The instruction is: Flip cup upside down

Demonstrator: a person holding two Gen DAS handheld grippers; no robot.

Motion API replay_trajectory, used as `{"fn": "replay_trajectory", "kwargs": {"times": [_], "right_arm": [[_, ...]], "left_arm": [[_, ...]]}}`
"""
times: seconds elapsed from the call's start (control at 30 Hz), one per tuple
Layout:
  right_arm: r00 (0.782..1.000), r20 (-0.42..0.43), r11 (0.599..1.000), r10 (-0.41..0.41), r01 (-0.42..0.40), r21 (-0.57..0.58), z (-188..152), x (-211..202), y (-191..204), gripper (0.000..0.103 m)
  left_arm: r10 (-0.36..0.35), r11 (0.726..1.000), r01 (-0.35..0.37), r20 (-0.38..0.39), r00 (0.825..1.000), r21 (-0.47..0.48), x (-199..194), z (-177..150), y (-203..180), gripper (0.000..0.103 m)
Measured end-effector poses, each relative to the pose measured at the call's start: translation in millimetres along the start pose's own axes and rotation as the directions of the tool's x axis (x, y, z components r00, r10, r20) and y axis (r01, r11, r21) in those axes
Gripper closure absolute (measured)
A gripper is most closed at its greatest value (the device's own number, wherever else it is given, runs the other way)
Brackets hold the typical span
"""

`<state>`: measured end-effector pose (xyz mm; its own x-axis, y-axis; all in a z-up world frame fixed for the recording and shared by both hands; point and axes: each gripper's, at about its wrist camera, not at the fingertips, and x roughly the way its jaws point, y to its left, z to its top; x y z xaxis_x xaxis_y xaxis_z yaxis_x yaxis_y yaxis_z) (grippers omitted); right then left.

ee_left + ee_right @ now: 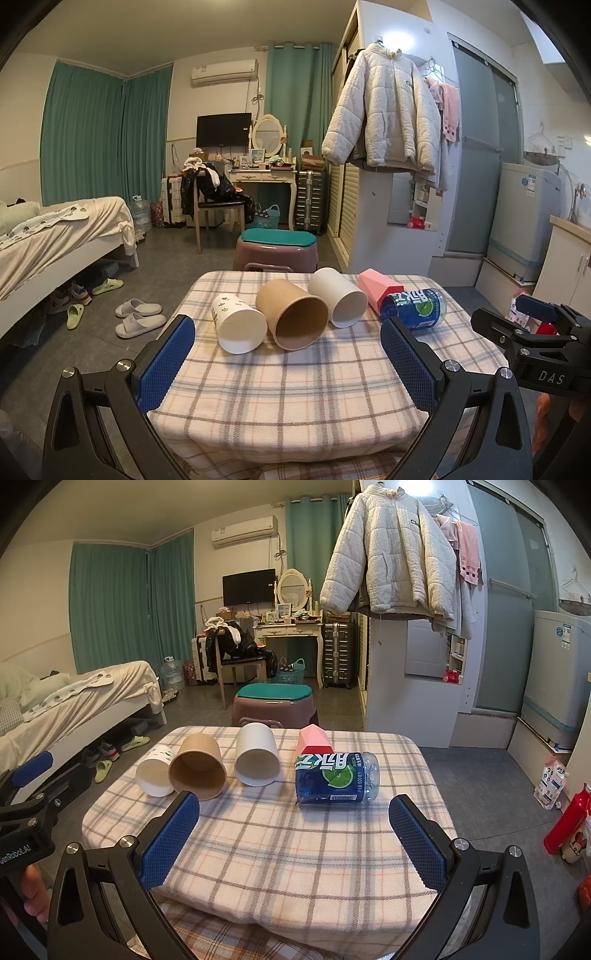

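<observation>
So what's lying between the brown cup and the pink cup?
A plain white cup on its side, mouth toward the camera, between the brown cup and the pink cup; clearest in the right wrist view.

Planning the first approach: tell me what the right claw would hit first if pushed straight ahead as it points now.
Probably the blue-labelled bottle lying on its side on the checked tablecloth. It sits slightly right of centre between the open right claw fingers, nearest along that line. The white cup lies just left. Depth is uncertain.
</observation>
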<state>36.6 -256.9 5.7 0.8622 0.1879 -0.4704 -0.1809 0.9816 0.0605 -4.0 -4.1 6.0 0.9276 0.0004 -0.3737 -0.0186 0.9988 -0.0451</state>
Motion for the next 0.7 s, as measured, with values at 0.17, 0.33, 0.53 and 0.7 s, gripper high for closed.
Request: {"fn": "replay_trajectory", "kwargs": {"times": [0.17,0.33,0.53,0.7], "right_arm": [[1.000,-0.001,1.000,-0.001,0.001,-0.002,-5.0,1.5,2.3,0.000],[1.000,-0.002,1.000,0.010,-0.010,-0.001,-3.8,-3.0,7.9,0.000],[1.000,-0.003,1.000,0.011,-0.011,-0.003,-4.9,-3.5,9.0,0.000],[1.000,-0.004,1.000,0.010,-0.010,-0.003,-3.9,-2.7,8.5,0.000]], "left_arm": [[-0.001,1.000,0.001,0.000,1.000,0.001,0.3,0.1,0.6,0.000],[-0.002,1.000,0.002,0.000,1.000,0.003,0.9,-0.1,-3.0,0.000],[-0.002,1.000,0.002,-0.002,1.000,0.001,1.3,-0.2,-2.4,0.000],[-0.004,1.000,0.004,-0.002,1.000,0.000,1.7,-0.6,-1.5,0.000]]}}
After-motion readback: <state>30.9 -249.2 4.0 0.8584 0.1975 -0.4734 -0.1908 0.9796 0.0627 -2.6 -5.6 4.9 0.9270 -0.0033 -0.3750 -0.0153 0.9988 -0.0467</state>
